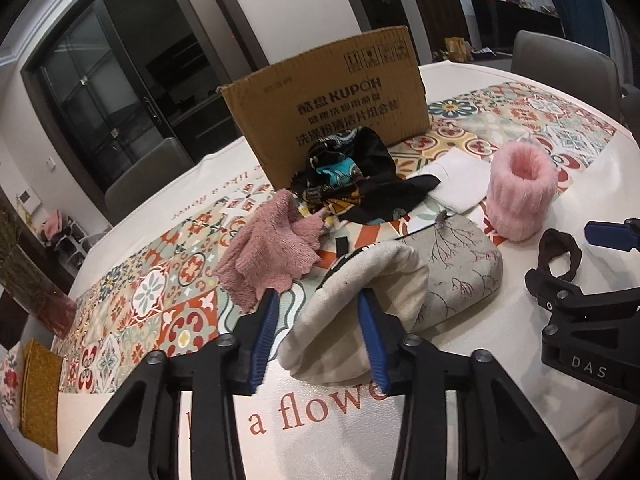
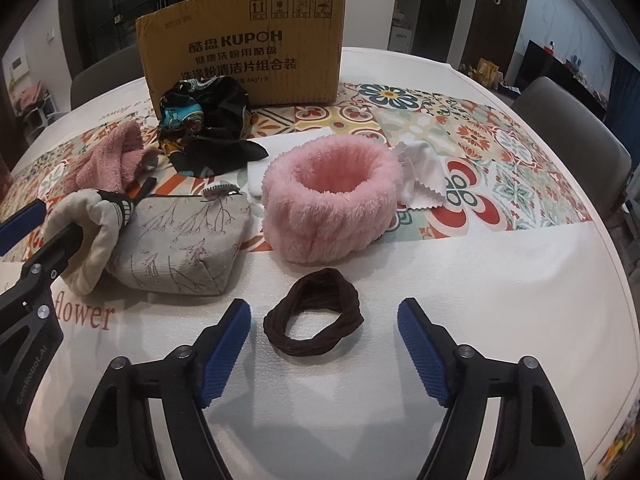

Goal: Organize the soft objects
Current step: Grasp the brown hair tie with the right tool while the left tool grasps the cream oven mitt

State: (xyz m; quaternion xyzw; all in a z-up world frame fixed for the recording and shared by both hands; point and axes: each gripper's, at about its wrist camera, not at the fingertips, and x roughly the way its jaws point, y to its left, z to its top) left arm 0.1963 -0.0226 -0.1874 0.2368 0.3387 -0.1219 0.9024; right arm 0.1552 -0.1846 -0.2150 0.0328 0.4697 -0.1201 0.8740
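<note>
While I scan from the left, I note a pink fleece towel (image 2: 106, 156) crumpled on the patterned tablecloth (image 2: 500, 148), with a black printed scarf (image 2: 208, 120) bunched just behind it against the cardboard box (image 2: 240, 44). My left gripper (image 1: 320, 324) stands spread, one finger tucked inside the rolled mouth of a cream canvas bag (image 1: 360, 300), the other outside; nothing is pinched. Beside it rests a grey branch-print pouch (image 2: 184, 240), then a pink plush headband (image 2: 332, 204) near a white cloth (image 2: 424, 176). My right gripper (image 2: 324, 344) is spread wide around a brown hair tie (image 2: 314, 320), apart from both pads. I judge the tie light, limp and stretchy; pinching one side of the loop should hold it.
</note>
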